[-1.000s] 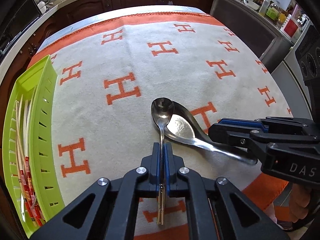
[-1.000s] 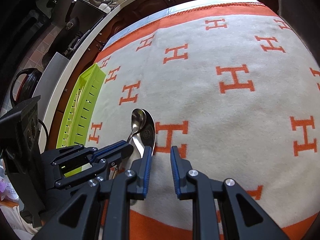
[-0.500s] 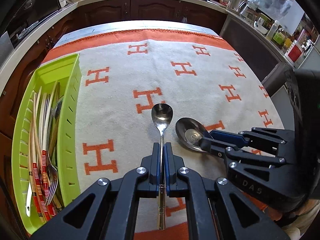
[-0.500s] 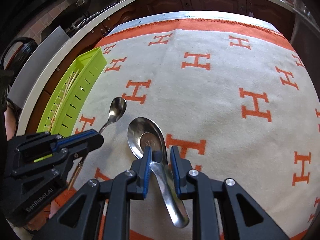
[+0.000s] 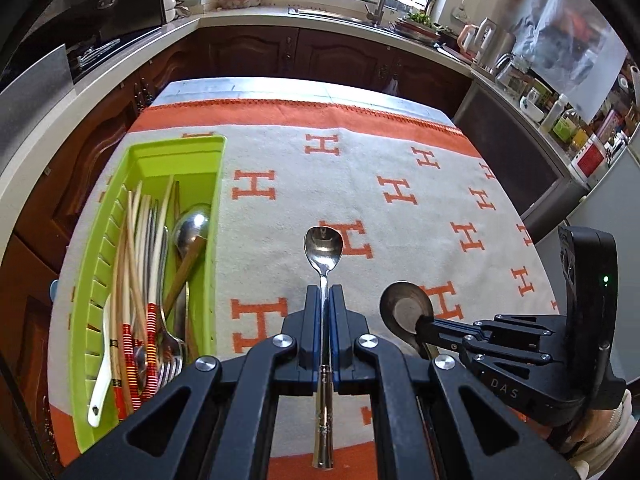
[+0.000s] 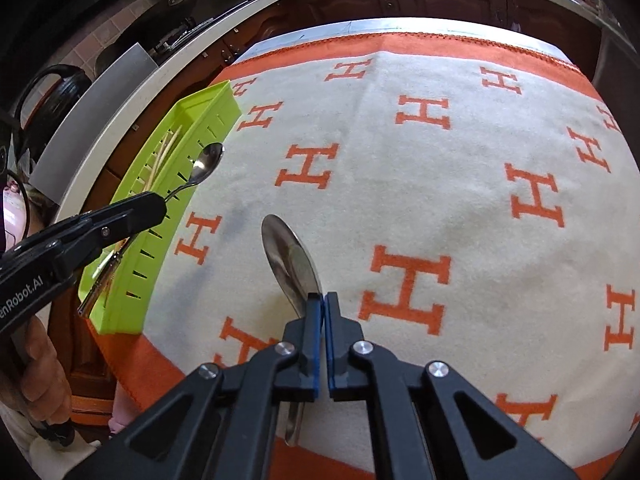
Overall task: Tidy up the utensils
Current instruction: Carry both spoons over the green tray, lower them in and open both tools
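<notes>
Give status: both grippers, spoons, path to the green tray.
Left gripper shut on small spoon. Right gripper shut on large spoon, tilted on edge. Green tray left, already holding utensils. Nothing in between.

Left gripper is clamping the stem of a slim steel teaspoon, bowl pointing away over the cream blanket with orange H's. Right gripper is pinching a wide steel soup spoon. Lime-green slotted plastic tray is sitting left, holding chopsticks, forks, spoons.
</notes>
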Available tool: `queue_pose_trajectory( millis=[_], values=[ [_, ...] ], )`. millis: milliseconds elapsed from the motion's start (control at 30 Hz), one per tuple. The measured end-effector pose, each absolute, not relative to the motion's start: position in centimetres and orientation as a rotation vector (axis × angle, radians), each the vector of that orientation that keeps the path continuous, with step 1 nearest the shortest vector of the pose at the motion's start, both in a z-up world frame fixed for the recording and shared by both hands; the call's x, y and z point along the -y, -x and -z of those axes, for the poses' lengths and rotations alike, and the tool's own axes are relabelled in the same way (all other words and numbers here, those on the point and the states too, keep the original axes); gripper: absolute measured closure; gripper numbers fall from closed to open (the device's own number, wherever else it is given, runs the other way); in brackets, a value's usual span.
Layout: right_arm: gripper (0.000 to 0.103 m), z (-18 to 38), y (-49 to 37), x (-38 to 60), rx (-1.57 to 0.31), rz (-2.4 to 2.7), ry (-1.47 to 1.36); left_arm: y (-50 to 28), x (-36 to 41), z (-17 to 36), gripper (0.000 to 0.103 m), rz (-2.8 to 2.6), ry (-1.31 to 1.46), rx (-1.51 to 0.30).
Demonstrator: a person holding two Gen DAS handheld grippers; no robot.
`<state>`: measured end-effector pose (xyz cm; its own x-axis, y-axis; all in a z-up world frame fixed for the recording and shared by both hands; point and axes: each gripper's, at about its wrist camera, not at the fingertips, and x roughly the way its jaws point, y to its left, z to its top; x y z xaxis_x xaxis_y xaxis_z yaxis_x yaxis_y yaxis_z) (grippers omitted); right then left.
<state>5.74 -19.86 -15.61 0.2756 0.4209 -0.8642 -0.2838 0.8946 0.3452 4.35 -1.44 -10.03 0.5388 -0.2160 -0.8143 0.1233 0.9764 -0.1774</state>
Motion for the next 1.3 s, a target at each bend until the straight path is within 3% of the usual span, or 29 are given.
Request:
queue_pose_trajectory(
  millis=[367,667,733,867,1033,1300],
  values=[
    [0.101,10.6,-7.5,16.2,-1.185,-0.552,-0.245,-3.7,-6.7,7.2,0.101,0.053,0.185,-0.875],
    [0.101,8.6,-10.8,9.6,-1.198,-0.595,-0.243,-4.4,-10.7,9.2,0.101,-0.019,0.205,-0.91],
    [0.101,8.8,-11.8,8.3,-1.217,-0.58,-0.252,-4.5,-11.1,9.5,0.097,-0.029,0.199,-0.914],
    [0.101,9.7,-13.6,6.2,-1.253,-0.552,-0.274,-4.5,-12.1,9.6,0.078,-0.045,0.207,-0.908],
    [0.101,10.8,-15.6,4.0,-1.271,-0.495,-0.269,-4.6,-13.6,9.5,0.069,-0.064,0.222,-0.899],
    [0.092,11.7,-17.5,1.4,-1.289,-0.486,-0.242,-4.4,-15.2,8.9,0.029,-0.11,0.228,-0.874]
  ],
)
